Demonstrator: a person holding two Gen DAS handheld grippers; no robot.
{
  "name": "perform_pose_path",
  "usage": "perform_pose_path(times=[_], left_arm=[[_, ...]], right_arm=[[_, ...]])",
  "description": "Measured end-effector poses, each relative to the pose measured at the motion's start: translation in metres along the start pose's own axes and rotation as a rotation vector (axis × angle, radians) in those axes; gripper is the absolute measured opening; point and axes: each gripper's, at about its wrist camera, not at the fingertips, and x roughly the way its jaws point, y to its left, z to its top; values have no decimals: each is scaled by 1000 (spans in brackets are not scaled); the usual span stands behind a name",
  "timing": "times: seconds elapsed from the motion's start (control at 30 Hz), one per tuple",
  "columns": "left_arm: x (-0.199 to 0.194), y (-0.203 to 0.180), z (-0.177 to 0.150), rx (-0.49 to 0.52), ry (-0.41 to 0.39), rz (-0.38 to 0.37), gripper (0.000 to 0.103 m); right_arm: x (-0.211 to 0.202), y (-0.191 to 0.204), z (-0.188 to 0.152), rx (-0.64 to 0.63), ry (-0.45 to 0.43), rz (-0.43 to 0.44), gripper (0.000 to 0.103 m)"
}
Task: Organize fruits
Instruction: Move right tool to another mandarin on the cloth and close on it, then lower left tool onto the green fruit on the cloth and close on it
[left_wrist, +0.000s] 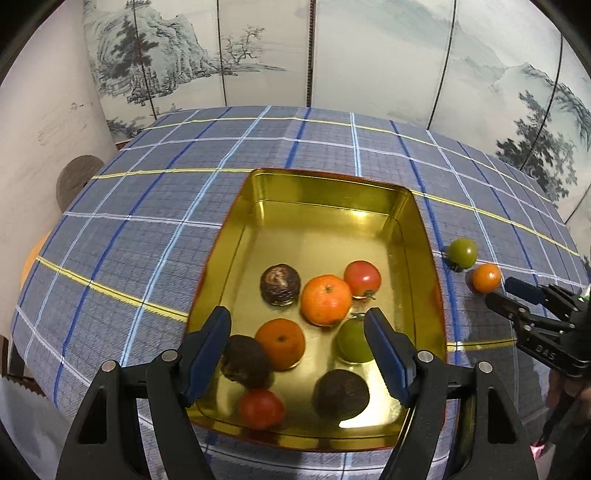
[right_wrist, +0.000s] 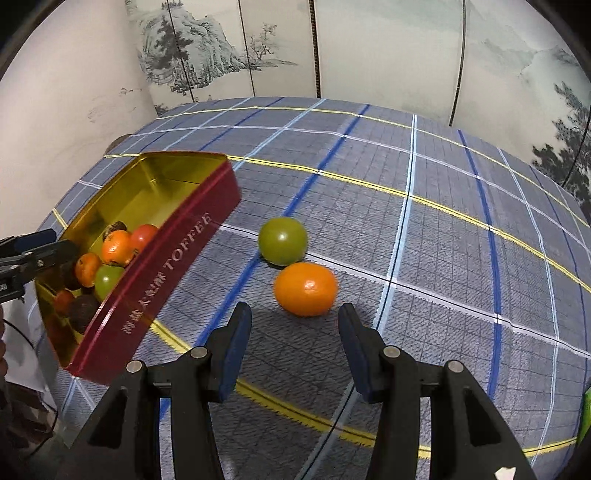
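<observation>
A gold-lined red tin (left_wrist: 424, 236) (right_wrist: 177, 254) holds several fruits: oranges, red and green tomatoes and dark brown fruits. My left gripper (left_wrist: 297, 321) hangs open above them, gripping nothing. On the cloth to the tin's right lie a green tomato (right_wrist: 282, 240) (left_wrist: 461, 252) and an orange (right_wrist: 306, 289) (left_wrist: 486, 278), touching each other. My right gripper (right_wrist: 293, 317) (left_wrist: 498, 291) stands open just short of that orange, with nothing between its fingers.
The round table wears a blue-grey plaid cloth (right_wrist: 443, 258). A painted folding screen (left_wrist: 332, 55) stands behind it and a white wall on the left. A person's hand (left_wrist: 565, 391) shows at the right edge of the left wrist view.
</observation>
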Motion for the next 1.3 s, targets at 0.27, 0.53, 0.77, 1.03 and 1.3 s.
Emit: perform_pose_path(times=[0.27,0.53,0.77,1.03,1.3], left_arm=[[5,-15,7,23,7,-8,75],[11,-31,15,35,18,-25,75],[18,-50,22,51,22,-30,75],[21,-80,32,88,12,-54,75],[34,-119,40,128,-3,-92,75]], right_arm=[[19,-6,7,15,2,-7,46],[30,1,10,-23,13,-23,45],[32,3,9,-59,-3,-45,37],[24,-14,8,-49,-27,-70,36],[9,-62,6,28,-39,-119,36]])
